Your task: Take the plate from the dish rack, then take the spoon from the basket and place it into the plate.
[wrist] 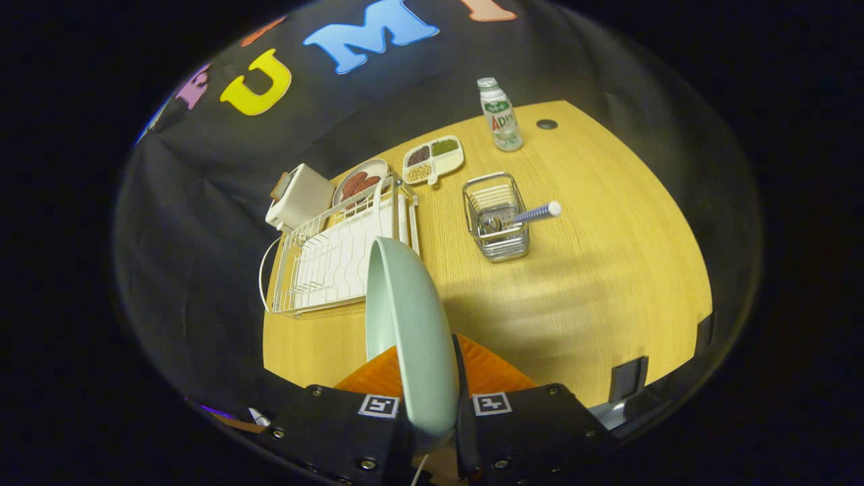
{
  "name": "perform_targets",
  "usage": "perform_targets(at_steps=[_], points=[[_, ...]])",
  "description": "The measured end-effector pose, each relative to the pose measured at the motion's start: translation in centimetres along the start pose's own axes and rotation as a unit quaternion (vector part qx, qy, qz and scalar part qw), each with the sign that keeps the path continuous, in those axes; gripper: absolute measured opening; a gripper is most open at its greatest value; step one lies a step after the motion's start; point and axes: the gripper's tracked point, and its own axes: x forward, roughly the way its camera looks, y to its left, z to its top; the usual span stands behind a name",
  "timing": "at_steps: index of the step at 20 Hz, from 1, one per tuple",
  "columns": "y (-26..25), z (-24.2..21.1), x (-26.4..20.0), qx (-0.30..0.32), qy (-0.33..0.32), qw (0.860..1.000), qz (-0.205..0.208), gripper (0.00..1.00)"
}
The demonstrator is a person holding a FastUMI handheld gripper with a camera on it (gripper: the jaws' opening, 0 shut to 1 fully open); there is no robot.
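A pale green plate [412, 331] stands on edge between my fingers, held high above the wooden table [607, 270]. My gripper [427, 385] is shut on its rim, one finger on each face. Beyond the plate and to its left lies the white wire dish rack [324, 260], with nothing in it. Further ahead and to the right stands a small wire basket [496, 216]. A spoon [523, 216] with a blue-and-white striped handle leans in it, its handle sticking out to the right.
Behind the rack sit a white toaster [300, 196], a round plate of reddish food [359, 182] and a divided tray of beans [433, 159]. A small drink bottle [500, 115] stands at the table's far side, a dark round hole [547, 124] beside it.
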Motion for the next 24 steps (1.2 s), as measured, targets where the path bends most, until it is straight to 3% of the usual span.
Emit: perform_targets(at_steps=[4, 8, 11, 18, 21, 23, 24], points=[[-2.4, -1.7, 2.0, 0.031, 0.029, 0.999, -0.005, 0.25], [-2.9, -3.4, 4.4, 0.072, 0.054, 0.996, 0.018, 0.26], [-2.4, -4.1, 6.3, 0.076, 0.063, 0.994, 0.044, 0.26], [-3.8, -5.3, 9.3, 0.080, 0.073, 0.992, 0.058, 0.26], [-4.2, -5.5, 10.0, 0.100, 0.064, 0.989, 0.087, 0.26], [-4.9, -6.0, 10.6, 0.098, 0.057, 0.990, 0.080, 0.27], [-5.6, -5.9, 10.2, 0.092, 0.055, 0.991, 0.081, 0.33]])
